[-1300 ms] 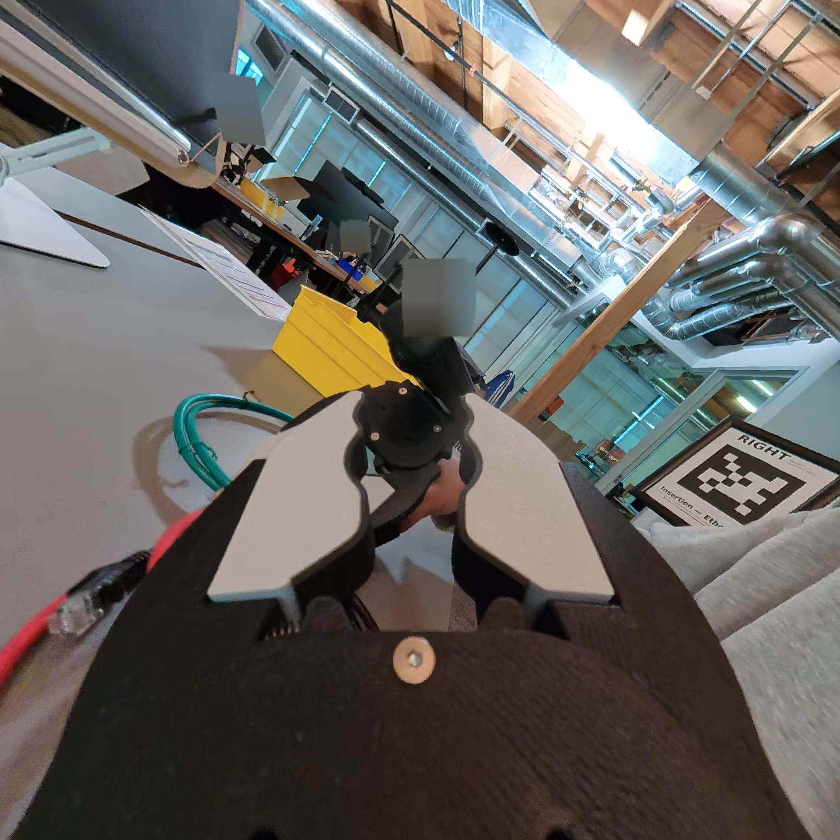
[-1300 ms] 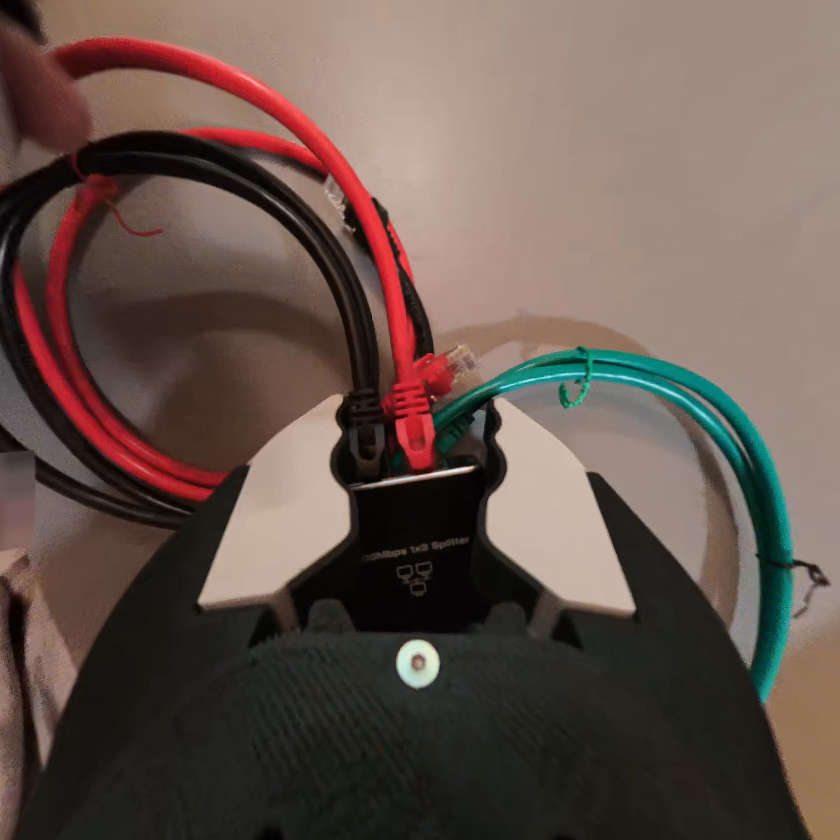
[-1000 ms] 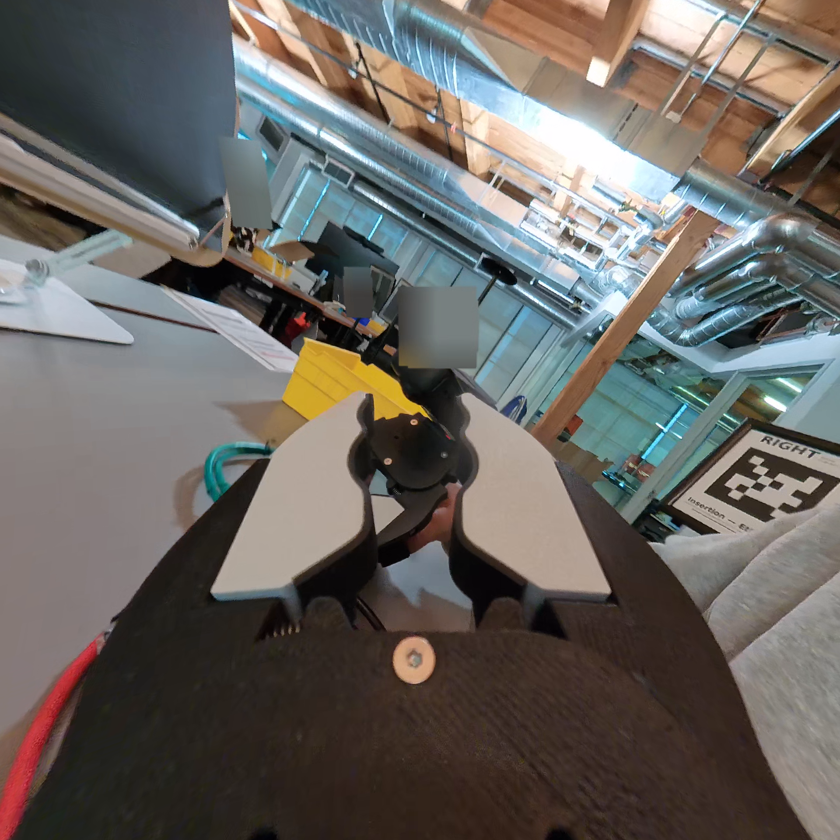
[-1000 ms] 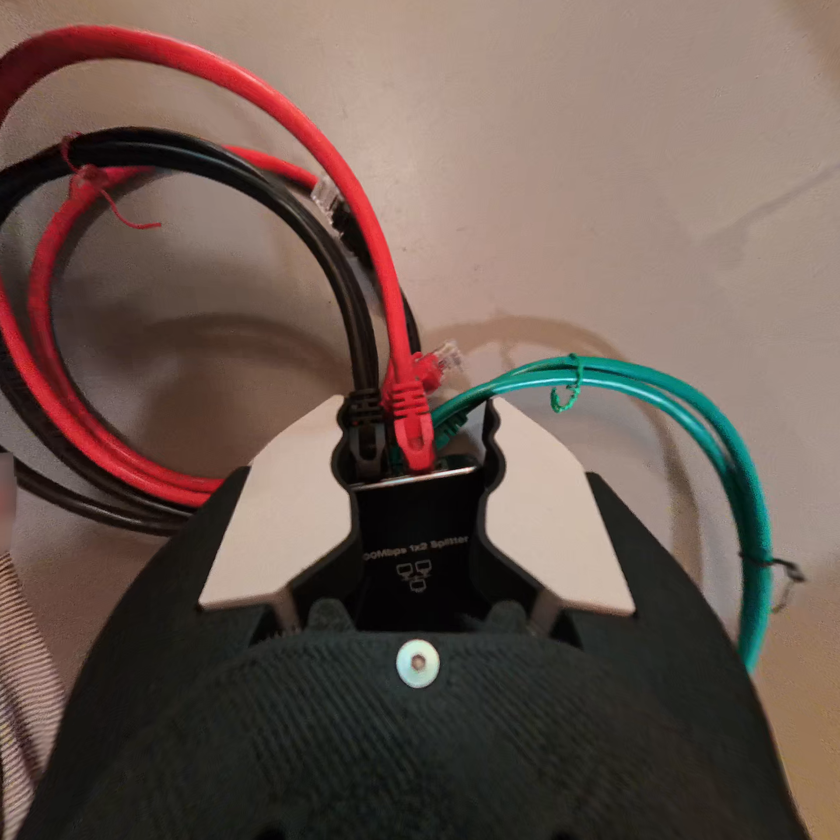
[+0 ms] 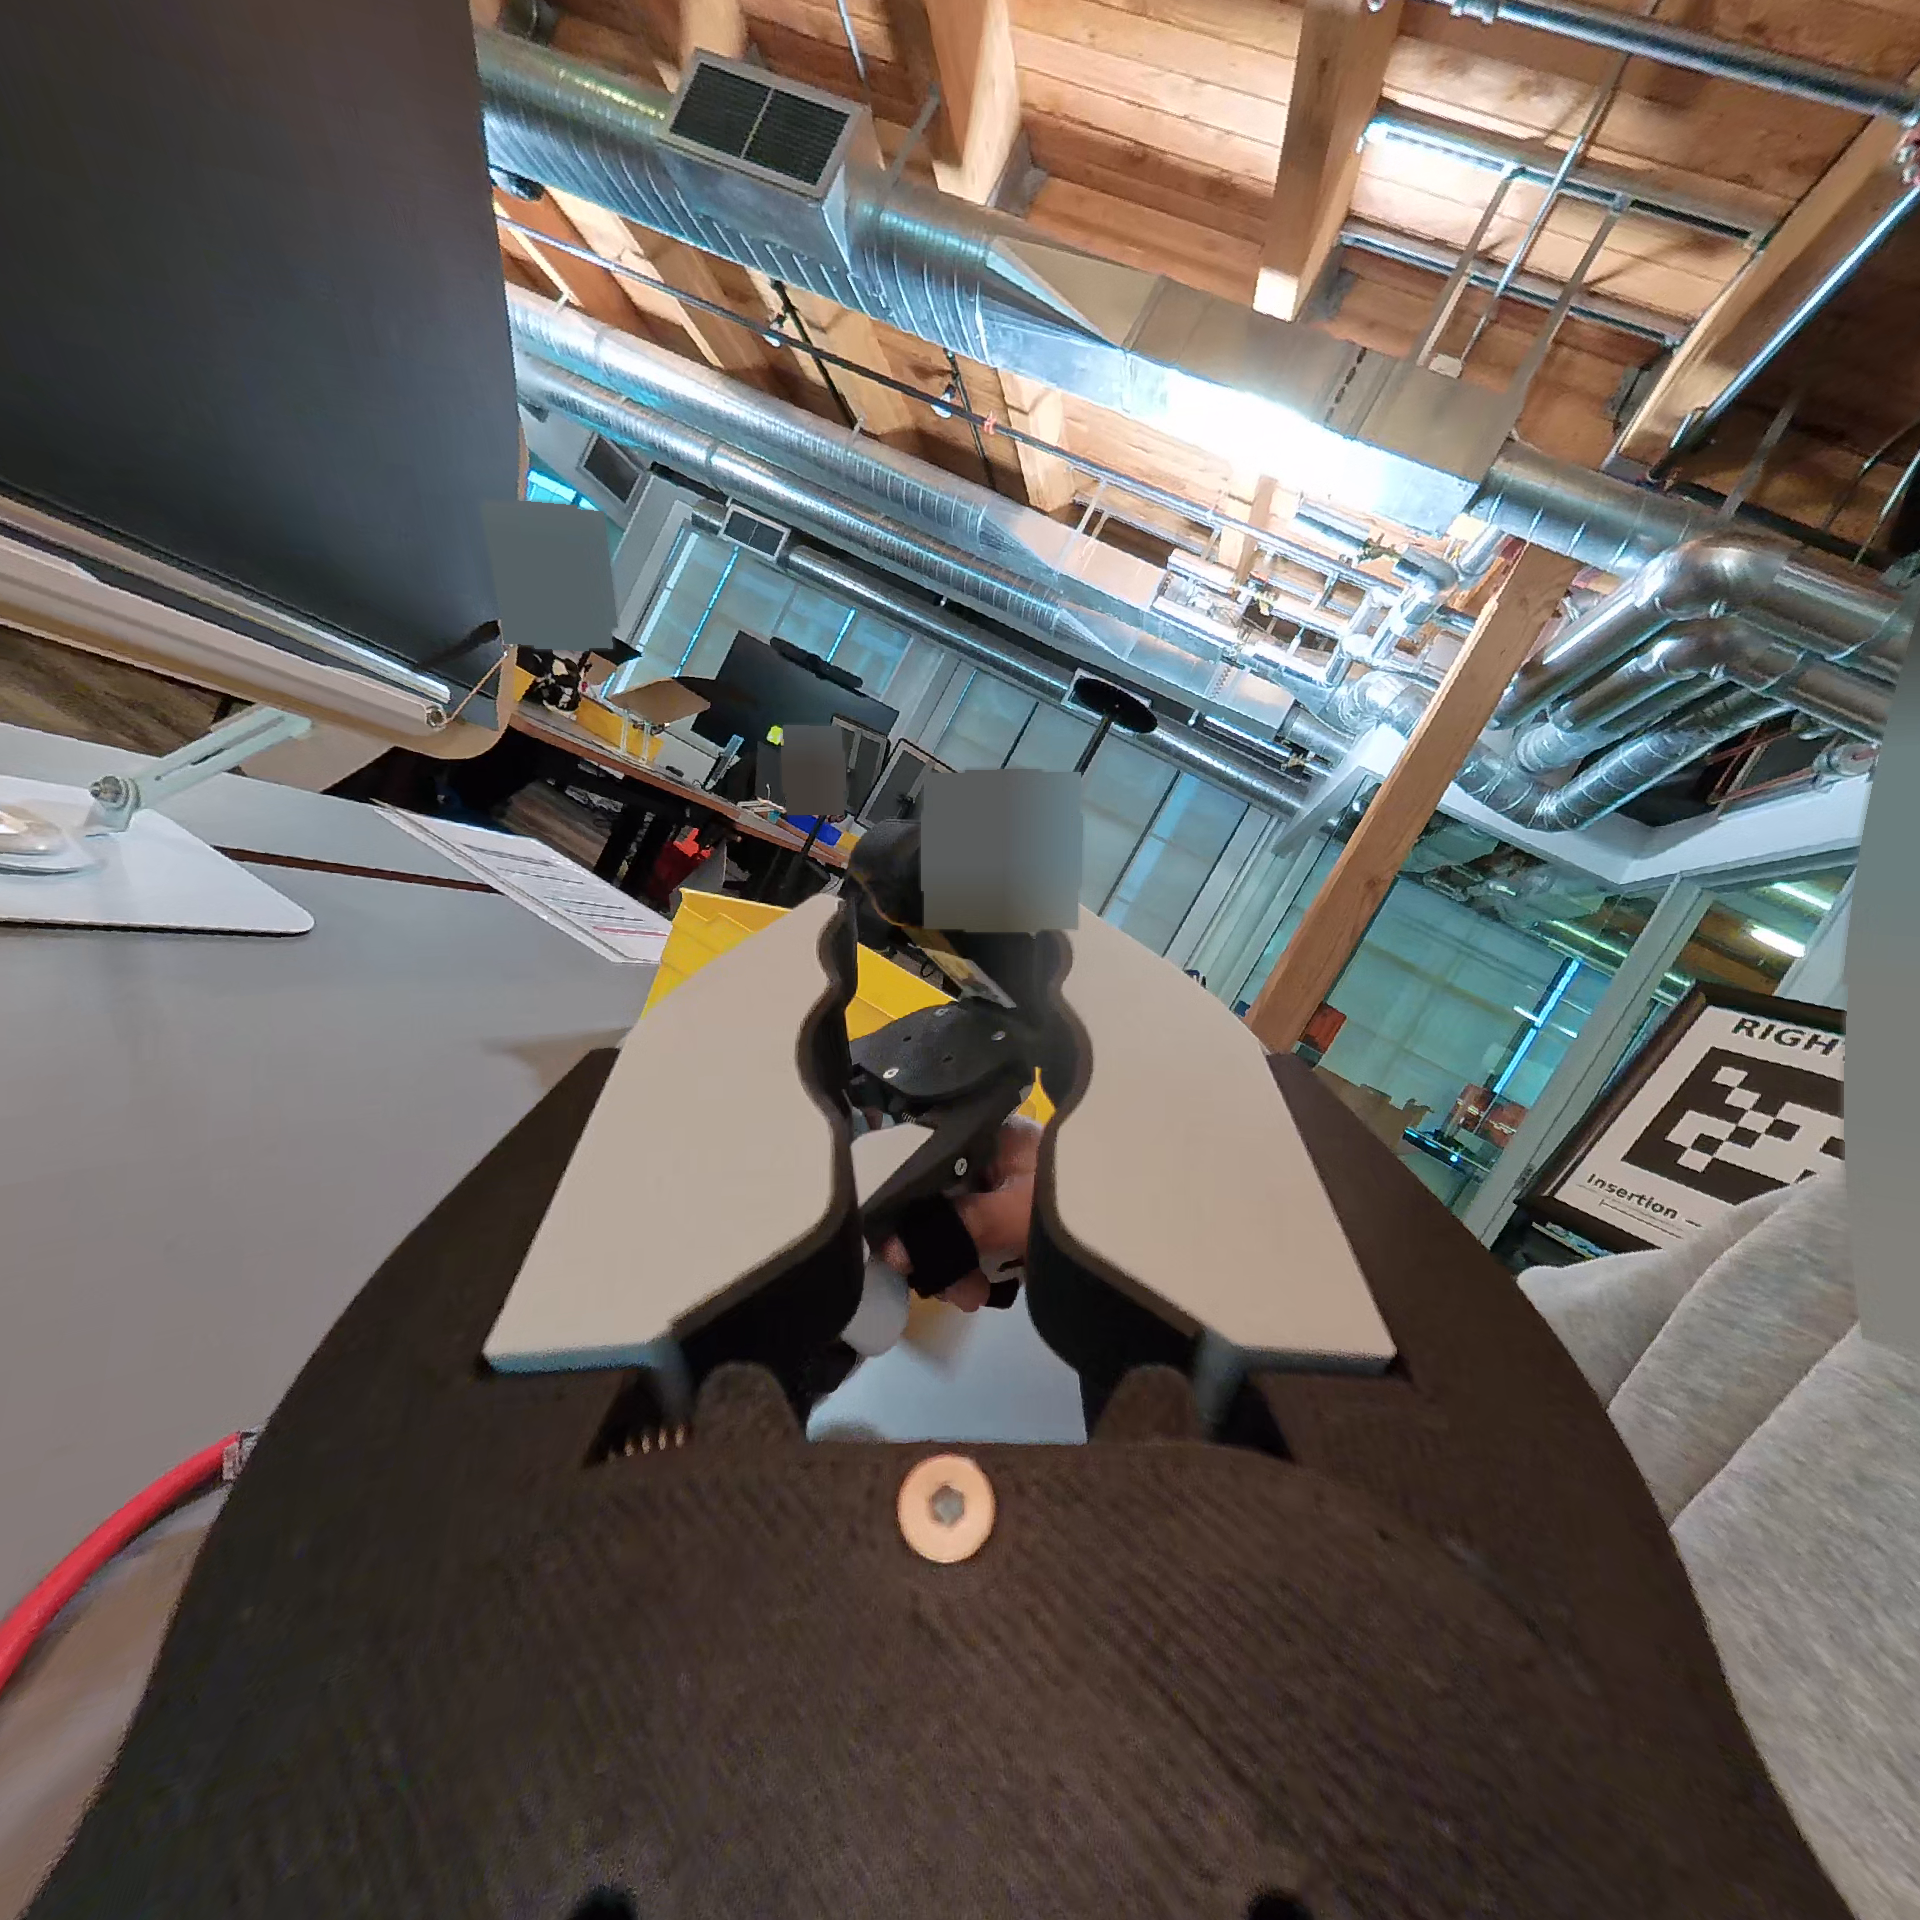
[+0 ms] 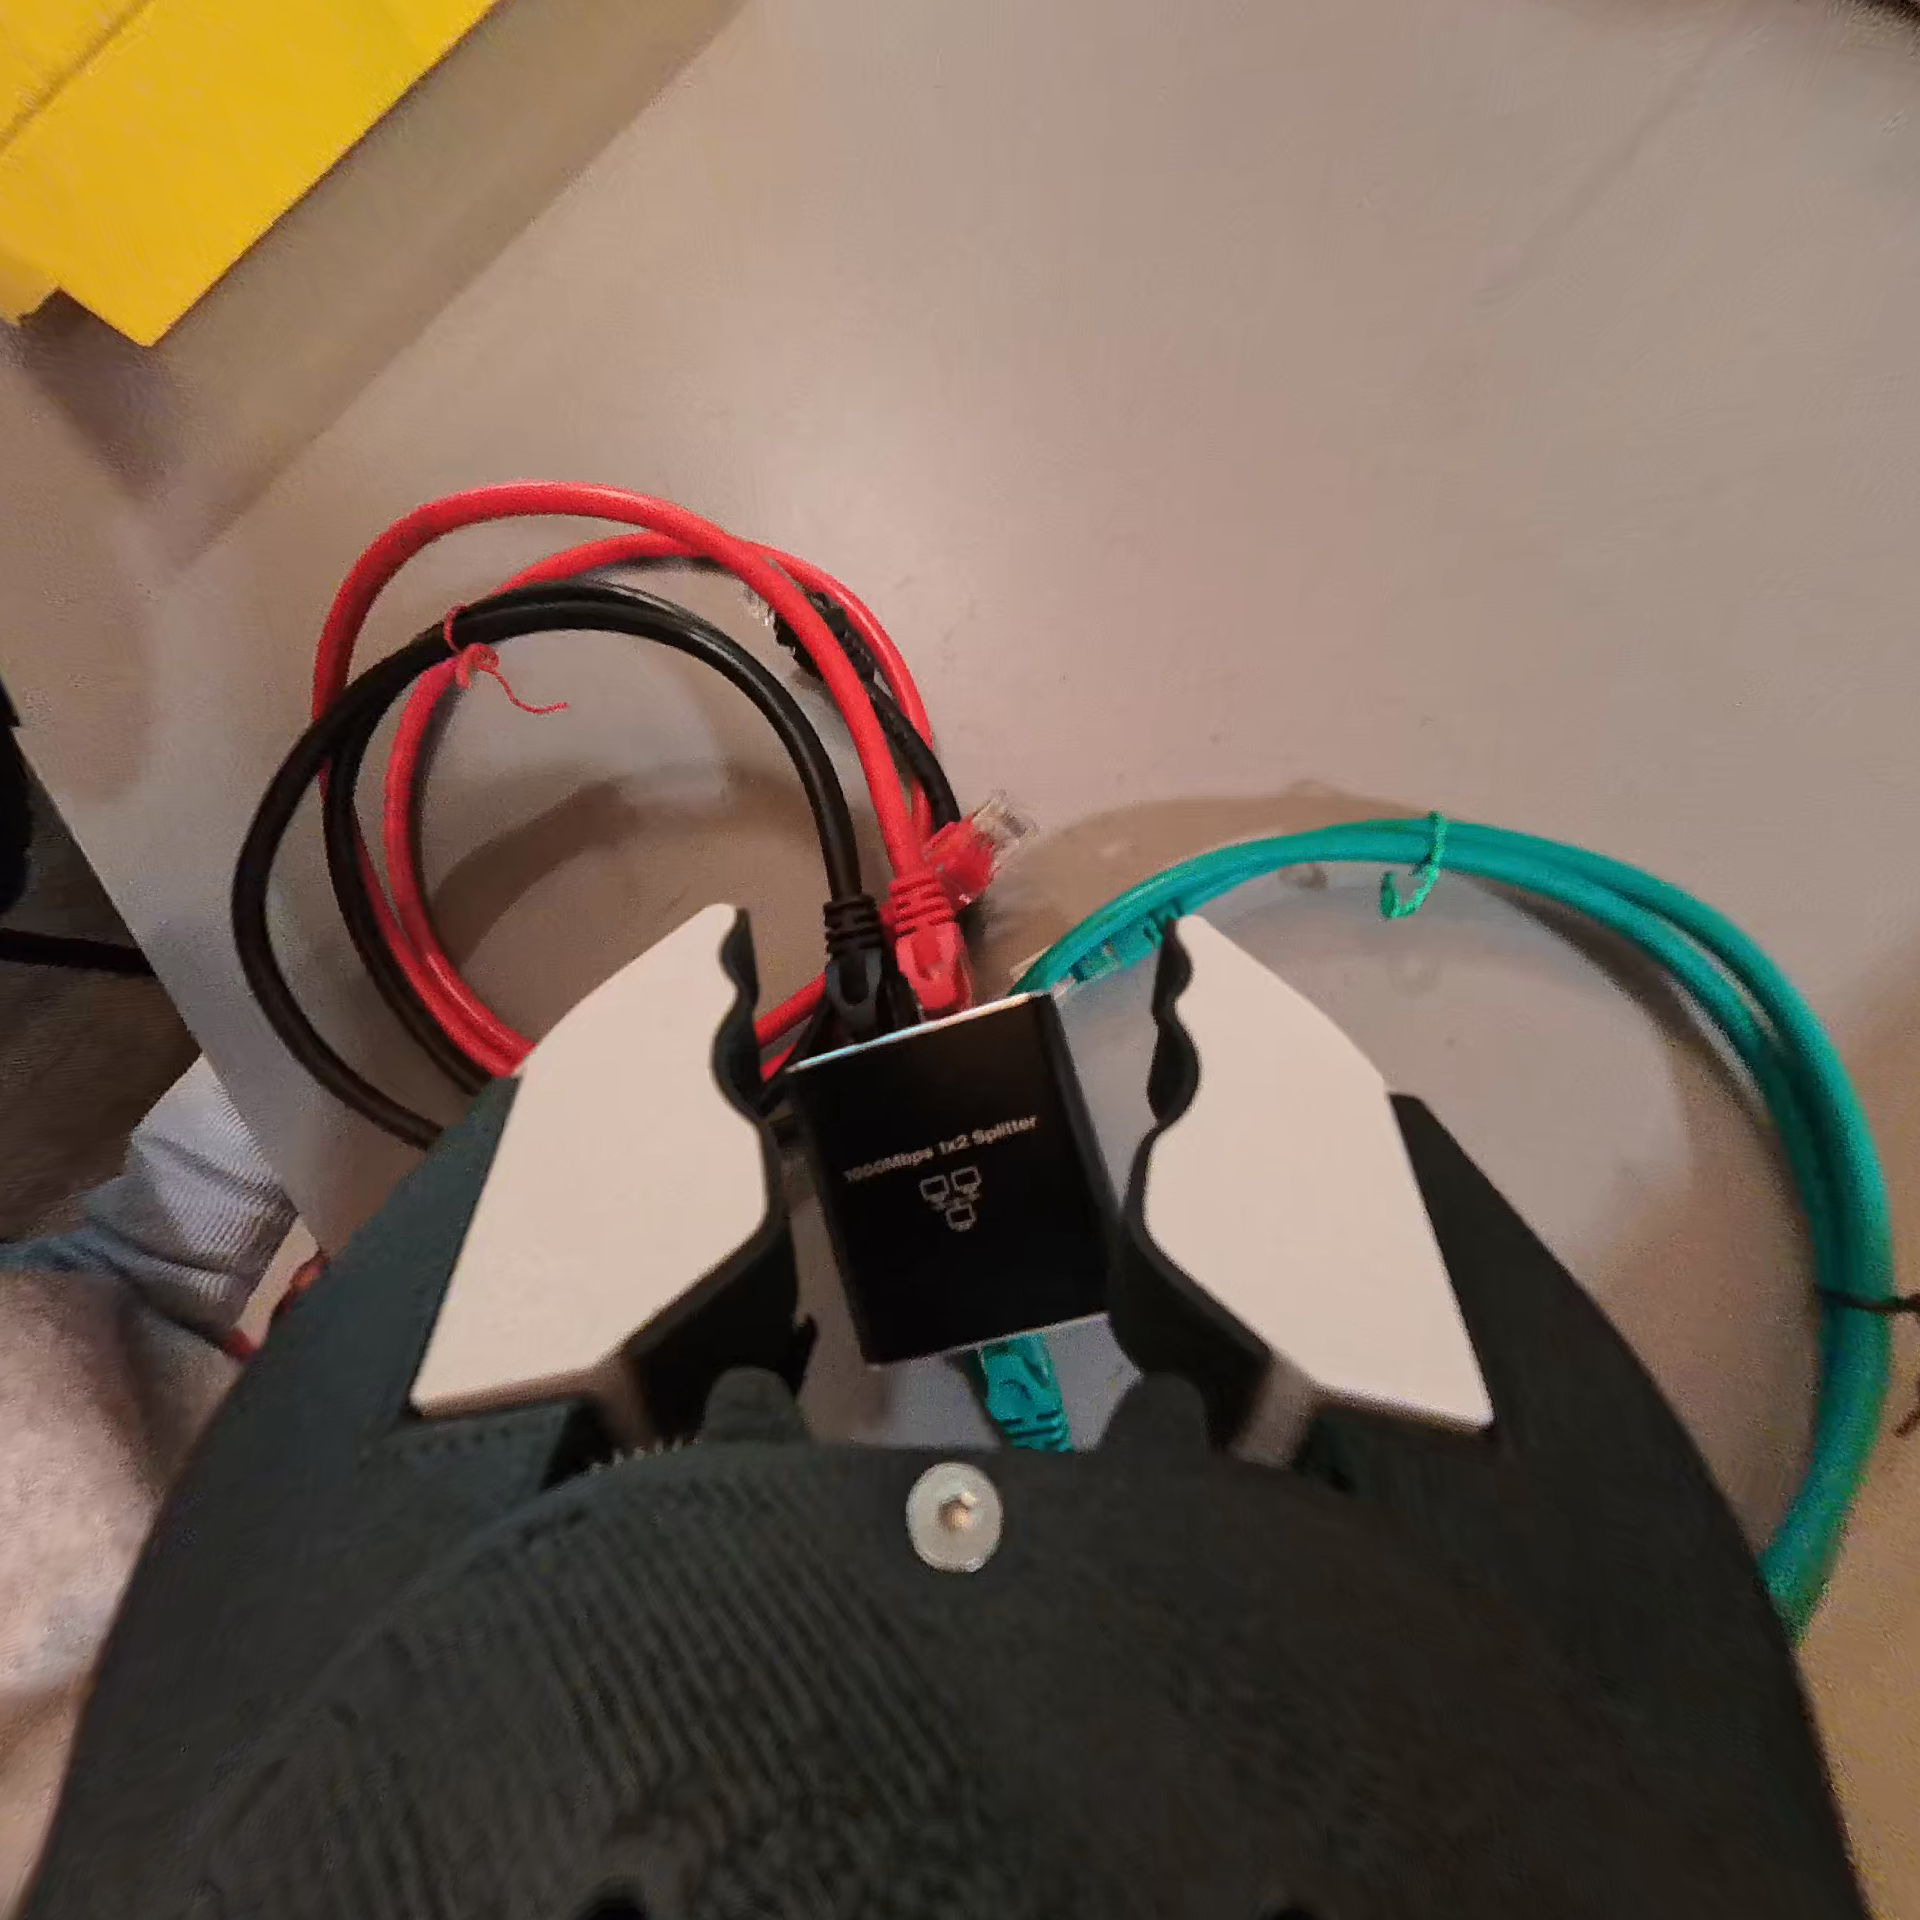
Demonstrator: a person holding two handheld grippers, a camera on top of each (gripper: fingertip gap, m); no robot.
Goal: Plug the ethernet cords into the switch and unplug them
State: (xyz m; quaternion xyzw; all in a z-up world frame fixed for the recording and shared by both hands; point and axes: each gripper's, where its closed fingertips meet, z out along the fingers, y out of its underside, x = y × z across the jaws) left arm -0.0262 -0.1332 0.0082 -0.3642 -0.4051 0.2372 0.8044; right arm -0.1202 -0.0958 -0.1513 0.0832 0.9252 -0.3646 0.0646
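Note:
In the right wrist view, the black switch (image 6: 956, 1174) sits tilted between the fingers of my right gripper (image 6: 951, 925). The jaws stand wider than the switch, with gaps at its sides. A black cord (image 6: 852, 935) and a red cord (image 6: 925, 925) are plugged into its far end. A green cord (image 6: 1023, 1392) is plugged into its near end and loops off to the right. A loose red plug (image 6: 977, 842) lies just beyond. My left gripper (image 5: 951, 935) is open and empty, raised above the table. Through its gap I see the other gripper's body (image 5: 935, 1060) and a hand (image 5: 987, 1226).
A yellow bin (image 6: 156, 156) stands at the far left of the table and also shows in the left wrist view (image 5: 717, 935). A monitor stand base (image 5: 156, 894), a paper sheet (image 5: 540, 883) and a framed marker board (image 5: 1714, 1122) are around. A red cord (image 5: 94, 1548) lies low left. A grey sleeve (image 5: 1766, 1403) is at the right.
My right gripper has opened around the switch, which now sits tilted. The table looks farther away and the yellow bin has come into view. My left gripper has tilted upward, and the green cord left its view.

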